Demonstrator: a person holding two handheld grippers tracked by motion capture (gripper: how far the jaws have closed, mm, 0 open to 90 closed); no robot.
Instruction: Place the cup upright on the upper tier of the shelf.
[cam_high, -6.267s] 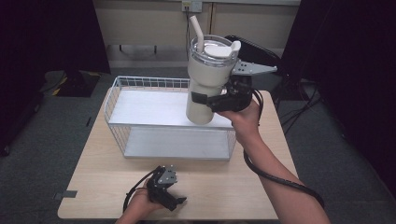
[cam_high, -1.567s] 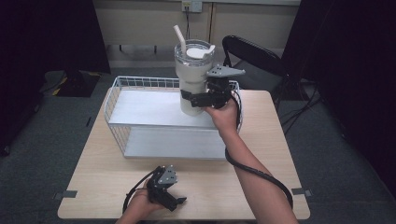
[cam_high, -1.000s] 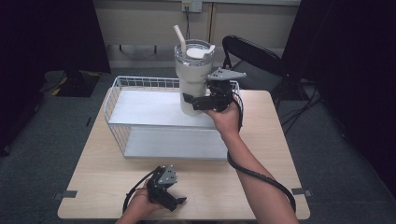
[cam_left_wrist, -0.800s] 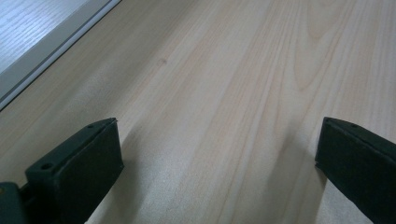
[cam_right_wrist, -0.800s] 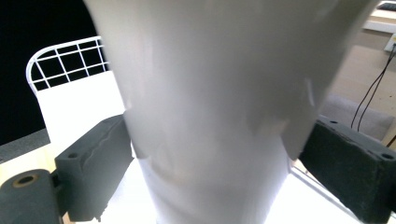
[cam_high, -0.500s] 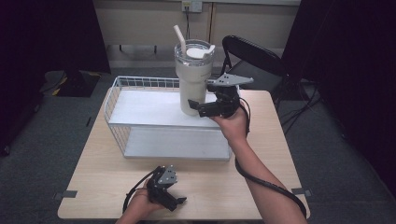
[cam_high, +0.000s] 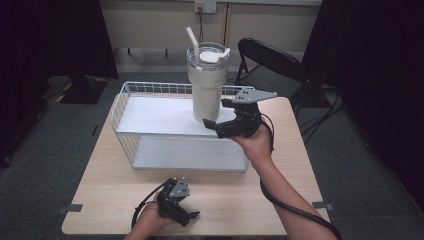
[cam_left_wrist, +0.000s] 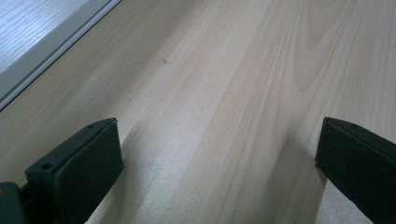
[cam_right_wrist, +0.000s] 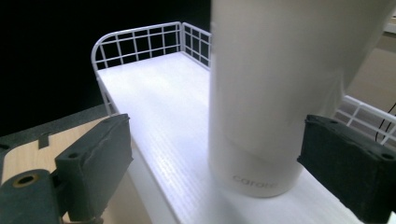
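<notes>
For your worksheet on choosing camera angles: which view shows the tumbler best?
The high view: the whole tumbler stands on the rack's top shelf, lid and straw included. The right gripper view gives its lower body close, cropped. The left gripper view looks at table wood.

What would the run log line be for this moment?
tumbler: upright on rack | right hand-held gripper: open, beside tumbler base | left hand-held gripper: open, on table

— In the right gripper view, how much of the tumbler (cam_right_wrist: 275, 93) can you see?

— Its lid runs off the top edge, and its side is smeared with blur.

— And the left gripper (cam_left_wrist: 219, 154)?

— Both jaws are cropped by the bottom corners.
</notes>
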